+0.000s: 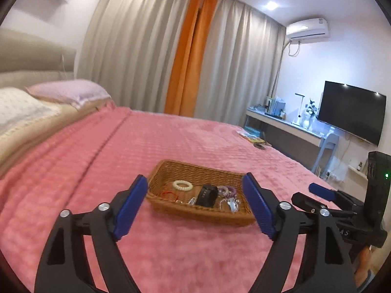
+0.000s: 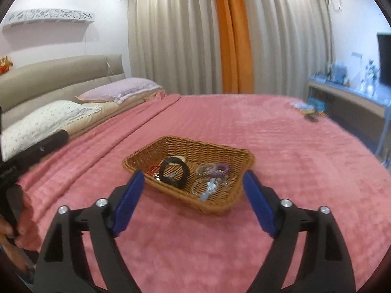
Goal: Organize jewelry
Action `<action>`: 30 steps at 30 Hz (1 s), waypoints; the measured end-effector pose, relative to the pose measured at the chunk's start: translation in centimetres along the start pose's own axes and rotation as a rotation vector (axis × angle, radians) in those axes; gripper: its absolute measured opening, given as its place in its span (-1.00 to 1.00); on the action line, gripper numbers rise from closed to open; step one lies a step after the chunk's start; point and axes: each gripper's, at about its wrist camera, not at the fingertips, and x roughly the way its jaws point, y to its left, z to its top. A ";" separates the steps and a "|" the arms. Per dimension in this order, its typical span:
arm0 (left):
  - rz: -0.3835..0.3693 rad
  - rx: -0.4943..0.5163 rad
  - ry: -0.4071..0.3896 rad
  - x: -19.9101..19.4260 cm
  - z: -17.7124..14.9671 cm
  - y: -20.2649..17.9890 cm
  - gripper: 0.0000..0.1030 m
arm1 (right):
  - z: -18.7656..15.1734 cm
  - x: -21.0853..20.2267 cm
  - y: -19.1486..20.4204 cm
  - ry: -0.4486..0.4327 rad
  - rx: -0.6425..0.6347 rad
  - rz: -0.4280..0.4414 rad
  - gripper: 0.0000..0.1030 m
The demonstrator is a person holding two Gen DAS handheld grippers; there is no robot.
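Basket [image 2: 220, 157] sits mid-bed on the pink blanket [image 2: 281, 146], just ahead of both grippers. Inside, all jumbled: black band [image 2: 183, 171], white bracelet [image 1: 182, 185], purple coil [image 2: 221, 168], red tie [image 1: 168, 193], clear bits. Nothing sorted yet imo, whole job's left. Your left gripper [image 1: 195, 206] and right gripper [image 2: 193, 201] are both spread wide, holding nothing. Pillows [image 2: 117, 90] at headboard, curtains behind, desk + TV [image 1: 352, 111] on the right.

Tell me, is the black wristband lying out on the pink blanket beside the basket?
No, the black wristband sits inside the wicker basket, among the bracelets and hair ties, not on the pink blanket.
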 end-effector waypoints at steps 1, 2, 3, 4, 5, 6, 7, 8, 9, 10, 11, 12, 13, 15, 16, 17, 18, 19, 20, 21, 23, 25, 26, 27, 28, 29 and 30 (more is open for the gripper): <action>0.007 0.009 -0.008 -0.9 -0.6 -0.4 0.57 | -0.7 -0.8 0.3 -0.015 -0.014 -0.023 0.59; 0.014 0.016 -0.012 -1.5 -1.0 -0.8 0.57 | -1.1 -1.3 0.4 -0.024 -0.020 -0.037 0.59; 0.028 0.028 -0.018 -2.0 -1.5 -1.2 0.60 | -1.9 -2.1 0.7 -0.040 -0.021 -0.055 0.59; 0.058 0.047 -0.036 -2.6 -2.3 -1.8 0.65 | -2.4 -2.5 0.7 -0.051 -0.016 -0.058 0.59; 0.085 0.062 -0.055 -3.1 -2.9 -2.1 0.67 | -2.8 -2.8 0.7 -0.062 -0.014 -0.060 0.59; 0.113 0.077 -0.074 -3.4 -3.6 -2.5 0.72 | -3.2 -3.0 0.7 -0.071 -0.014 -0.065 0.59; 0.126 0.081 -0.082 -3.6 -4.0 -2.7 0.75 | -3.6 -3.2 0.8 -0.075 -0.018 -0.075 0.59; 0.130 0.078 -0.088 -3.6 -4.6 -3.0 0.77 | -3.9 -3.4 0.9 -0.083 -0.024 -0.093 0.59; 0.135 0.071 -0.092 -3.6 -5.2 -3.0 0.77 | -4.3 -3.4 0.9 -0.091 -0.027 -0.114 0.59; 0.157 0.063 -0.104 -3.5 -5.8 -3.1 0.77 | -4.6 -3.5 0.8 -0.092 -0.029 -0.119 0.59; 0.179 0.060 -0.113 -3.5 -6.3 -3.0 0.77 | -4.9 -3.5 0.6 -0.093 -0.028 -0.120 0.59; 0.196 0.060 -0.115 -3.2 -6.8 -2.9 0.79 | -5.2 -3.4 0.4 -0.095 -0.022 -0.122 0.59; 0.207 0.057 -0.111 -3.0 -7.3 -2.8 0.79 | -5.5 -3.3 0.2 -0.097 -0.020 -0.127 0.59; 0.228 0.053 -0.105 -2.6 -8.0 -2.5 0.79 | -6.1 -2.8 0.0 -0.096 -0.018 -0.135 0.59; 0.239 0.054 -0.101 -2.4 -8.3 -2.3 0.79 | -6.4 -2.8 -0.2 -0.097 -0.014 -0.135 0.59; 0.248 0.054 -0.089 -2.2 -8.4 -2.1 0.79 | -6.7 -2.5 -0.3 -0.094 -0.010 -0.137 0.59; 0.242 0.049 -0.077 -1.9 -8.5 -1.9 0.79 | -6.8 -2.3 -0.3 -0.087 -0.010 -0.141 0.59; 0.232 0.043 -0.072 -1.8 -8.5 -1.7 0.79 | -7.0 -2.0 -0.3 -0.078 -0.012 -0.145 0.59; 0.229 0.041 -0.071 -1.8 -8.5 -1.6 0.79 | -7.1 -2.0 -0.2 -0.077 -0.013 -0.145 0.59; 0.227 0.038 -0.071 -1.8 -8.6 -1.5 0.81 | -7.2 -2.0 -0.1 -0.080 -0.014 -0.146 0.59; 0.225 0.038 -0.077 -2.0 -8.7 -1.5 0.84 | -7.3 -2.1 -0.2 -0.084 -0.019 -0.143 0.59; 0.231 0.046 -0.087 -2.2 -8.8 -1.6 0.85 | -7.4 -2.0 -0.3 -0.084 -0.018 -0.142 0.59; 0.233 0.050 -0.091 -2.2 -8.9 -1.6 0.85 | -7.4 -1.9 -0.4 -0.079 -0.015 -0.139 0.59; 0.234 0.052 -0.091 -2.2 -8.9 -1.7 0.85 | -7.5 -1.8 -0.4 -0.073 -0.011 -0.137 0.59; 0.237 0.054 -0.089 -2.1 -8.9 -1.7 0.85 | -7.5 -1.7 -0.5 -0.069 -0.007 -0.135 0.59; 0.236 0.055 -0.085 -2.0 -8.9 -1.8 0.85 | -7.5 -1.7 -0.6 -0.065 -0.002 -0.132 0.59; 0.232 0.054 -0.080 -1.9 -9.0 -1.8 0.85 | -7.5 -1.6 -0.8 -0.060 0.002 -0.122 0.59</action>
